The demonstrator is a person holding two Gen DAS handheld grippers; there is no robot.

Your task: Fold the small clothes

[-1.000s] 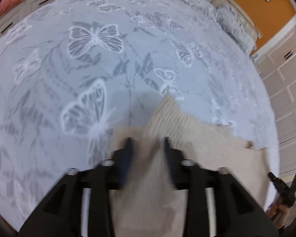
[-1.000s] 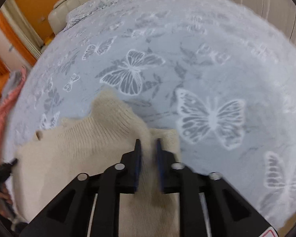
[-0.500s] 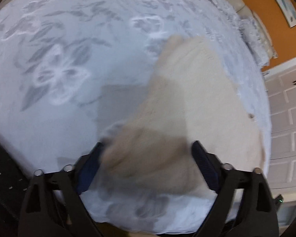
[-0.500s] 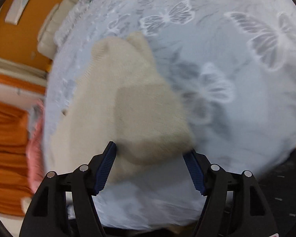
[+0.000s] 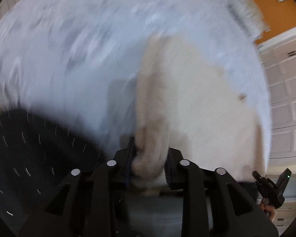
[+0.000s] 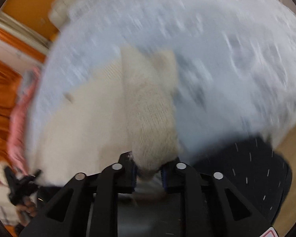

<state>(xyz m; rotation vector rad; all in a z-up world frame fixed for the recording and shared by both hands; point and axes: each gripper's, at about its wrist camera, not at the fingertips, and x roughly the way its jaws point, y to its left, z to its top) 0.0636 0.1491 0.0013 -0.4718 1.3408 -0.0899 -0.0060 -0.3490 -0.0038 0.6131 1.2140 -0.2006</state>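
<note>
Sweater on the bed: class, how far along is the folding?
Done: no finished fold shows. In hand: the left gripper and right gripper each pinch a bunched part of the cream sweater, lifting it off the bedspread. Left: laying the folds flat.

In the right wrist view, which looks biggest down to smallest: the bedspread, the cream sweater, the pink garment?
Largest: the butterfly bedspread.
Next: the cream sweater.
Smallest: the pink garment, though it lies at the blurred edge, partly cut off.

Each claw (image 5: 148, 167) (image 6: 148, 172) is matte black plastic with angular cut-out arms, four round silver screws and blue ribbed pads (image 5: 130, 158) lining the fingers.
</note>
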